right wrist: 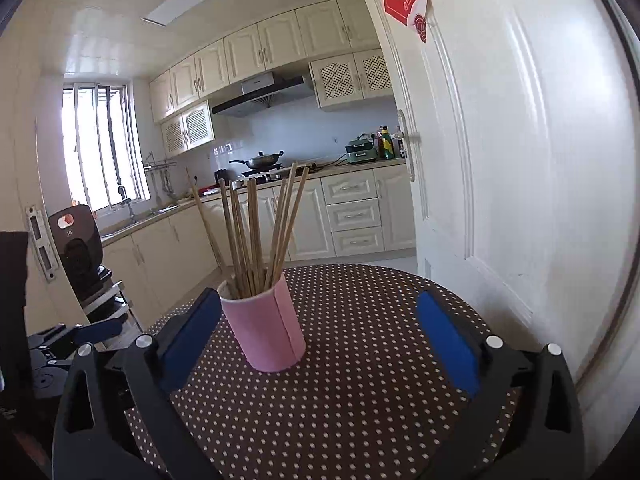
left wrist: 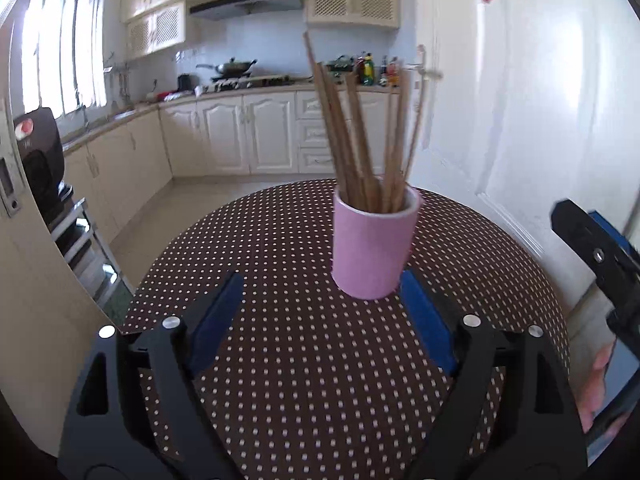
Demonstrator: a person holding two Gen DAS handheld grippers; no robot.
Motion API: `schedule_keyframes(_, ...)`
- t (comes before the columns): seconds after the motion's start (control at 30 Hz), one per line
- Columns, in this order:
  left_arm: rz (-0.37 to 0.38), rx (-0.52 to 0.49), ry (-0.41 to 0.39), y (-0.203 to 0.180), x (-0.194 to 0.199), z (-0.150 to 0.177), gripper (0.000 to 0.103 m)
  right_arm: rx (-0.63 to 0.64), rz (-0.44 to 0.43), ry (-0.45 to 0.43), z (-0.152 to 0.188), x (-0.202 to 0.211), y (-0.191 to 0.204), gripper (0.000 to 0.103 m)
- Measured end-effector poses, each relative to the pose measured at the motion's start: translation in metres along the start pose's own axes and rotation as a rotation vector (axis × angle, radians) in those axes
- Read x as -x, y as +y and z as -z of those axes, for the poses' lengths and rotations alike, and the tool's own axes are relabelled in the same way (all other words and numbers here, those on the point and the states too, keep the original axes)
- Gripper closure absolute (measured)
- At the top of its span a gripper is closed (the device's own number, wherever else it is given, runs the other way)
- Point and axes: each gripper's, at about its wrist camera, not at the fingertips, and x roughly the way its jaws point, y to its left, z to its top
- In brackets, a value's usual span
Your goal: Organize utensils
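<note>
While both grippers stood over polka-dot table (left wrist: pixel 280 360), pink cup (left wrist: pixel 374 248) sat upright near table's far side, wooden chopsticks (left wrist: pixel 352 132) bundled inside, fanned upward. Left gripper (left wrist: pixel 320 292) released, jaws wide, nothing between pads; cup just beyond right pad, contact unclear. Right gripper (right wrist: pixel 316 312) released too, jaws wide, cup between fingers nearer left pad, not pressed. White door (right wrist: pixel 520 160) stood right of table.

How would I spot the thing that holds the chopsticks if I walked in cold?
Find the round table with the brown, white-dotted cloth beside the white door. On it stands a single pink cup, upright. A bundle of wooden chopsticks fans out of its top, and nothing else sits on the cloth.
</note>
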Motion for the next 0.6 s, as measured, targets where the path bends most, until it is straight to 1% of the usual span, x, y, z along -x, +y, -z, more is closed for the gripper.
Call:
schedule_keyframes(0.27, -0.036, -0.015, -0.099, -0.009, 0.045, 0.013, 0.012, -0.016, -0.016, -0.019, 0.005, 0.034, -0.009, 0.008)
schedule_keyframes(0.37, -0.023, 0.005, -0.124, -0.011, 0.056, 0.011, 0.011, -0.005, -0.016, -0.029, 0.007, 0.045, -0.007, 0.008)
schedule_keyframes(0.53, -0.006, 0.012, -0.173, -0.017, 0.075, 0.010, 0.010, 0.046, -0.012, -0.077, 0.004, 0.065, -0.002, 0.008)
schedule_keyframes(0.6, 0.000, 0.023, -0.193, -0.018, 0.083, 0.010, 0.008, 0.061, -0.001, -0.101, 0.002, 0.073, -0.001, 0.008)
